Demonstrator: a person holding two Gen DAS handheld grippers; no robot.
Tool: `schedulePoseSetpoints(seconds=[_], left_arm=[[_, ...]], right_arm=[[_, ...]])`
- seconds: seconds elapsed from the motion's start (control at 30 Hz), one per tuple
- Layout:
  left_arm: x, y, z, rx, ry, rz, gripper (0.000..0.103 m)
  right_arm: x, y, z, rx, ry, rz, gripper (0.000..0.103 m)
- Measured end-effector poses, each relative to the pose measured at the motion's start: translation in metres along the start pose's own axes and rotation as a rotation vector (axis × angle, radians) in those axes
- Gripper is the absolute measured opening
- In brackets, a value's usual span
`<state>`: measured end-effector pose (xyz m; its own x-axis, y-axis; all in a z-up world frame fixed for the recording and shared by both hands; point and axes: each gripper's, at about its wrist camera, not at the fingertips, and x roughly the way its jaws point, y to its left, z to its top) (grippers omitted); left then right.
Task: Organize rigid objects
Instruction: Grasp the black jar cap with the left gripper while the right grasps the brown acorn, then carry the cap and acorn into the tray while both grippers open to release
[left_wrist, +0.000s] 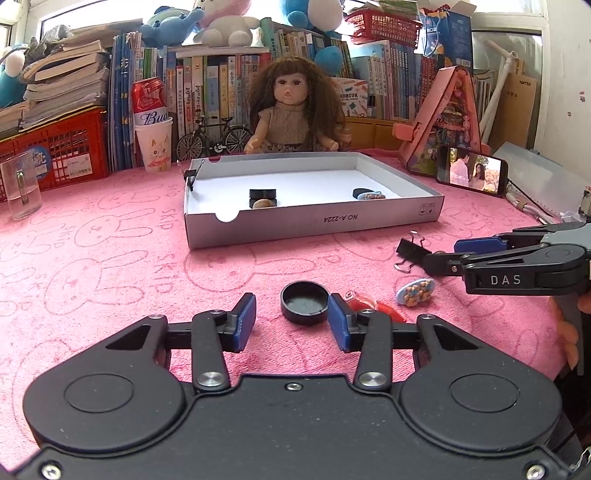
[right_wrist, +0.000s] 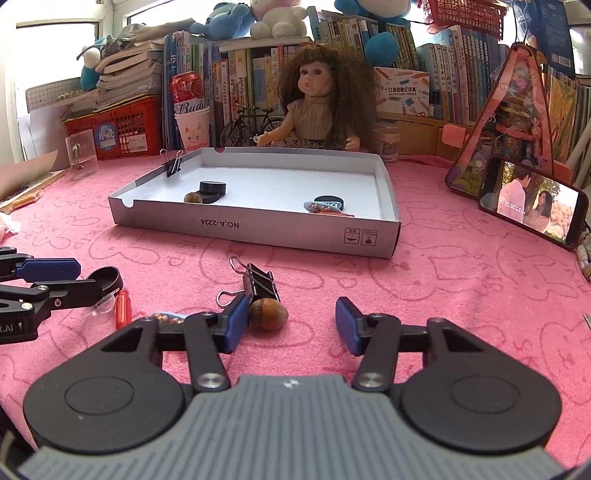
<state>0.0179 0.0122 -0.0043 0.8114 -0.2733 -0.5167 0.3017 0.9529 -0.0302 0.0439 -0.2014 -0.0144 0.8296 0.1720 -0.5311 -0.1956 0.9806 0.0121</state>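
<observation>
Your left hand-held gripper (left_wrist: 291, 323) is wide open, holding nothing. The black cap (left_wrist: 304, 302) lies open side up on the counter (left_wrist: 110, 258), just ahead of the tips, close to the right pad (left_wrist: 338, 321). A red piece (left_wrist: 364, 301) sits behind that pad; a blue badge (left_wrist: 415, 291) is further right.

Your right hand-held gripper (right_wrist: 291, 325) is also wide open and empty. The nut (right_wrist: 267, 314) rests against its left pad (right_wrist: 234, 325), well off the right one. A binder clip (right_wrist: 258, 284) lies just behind the nut, touching or nearly so.

The box (right_wrist: 258, 229) sits farther back, near the doll (right_wrist: 317, 107). Inside: a black cap (right_wrist: 212, 190) with a nut (right_wrist: 192, 198) beside it at left, a blue badge (right_wrist: 325, 205) at right. A second binder clip (right_wrist: 173, 164) is clamped on the left wall.
</observation>
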Motion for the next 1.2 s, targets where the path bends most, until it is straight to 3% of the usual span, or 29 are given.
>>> schedulePoseSetpoints(seconds=[0.47,0.77,0.87,0.97,1.2], left_arm=[[0.011,-0.003,0.001,-0.014,0.001,0.017,0.041],[0.015,-0.006,0.001,-0.002,-0.005,0.032,0.041],[0.015,-0.006,0.001,-0.012,-0.006,0.04,0.03],[0.015,-0.004,0.003,-0.032,-0.003,0.042,0.03],[0.014,-0.004,0.008,-0.038,-0.012,0.043,0.03]], right_arm=[[0.001,0.005,-0.002,-0.023,-0.009,0.001,0.054],[-0.001,0.006,-0.004,-0.032,-0.027,0.017,0.039],[-0.002,0.007,-0.005,-0.038,-0.032,0.025,0.034],[-0.003,0.008,-0.005,-0.04,-0.046,0.033,0.026],[-0.01,0.007,-0.005,-0.02,-0.099,0.011,0.025]])
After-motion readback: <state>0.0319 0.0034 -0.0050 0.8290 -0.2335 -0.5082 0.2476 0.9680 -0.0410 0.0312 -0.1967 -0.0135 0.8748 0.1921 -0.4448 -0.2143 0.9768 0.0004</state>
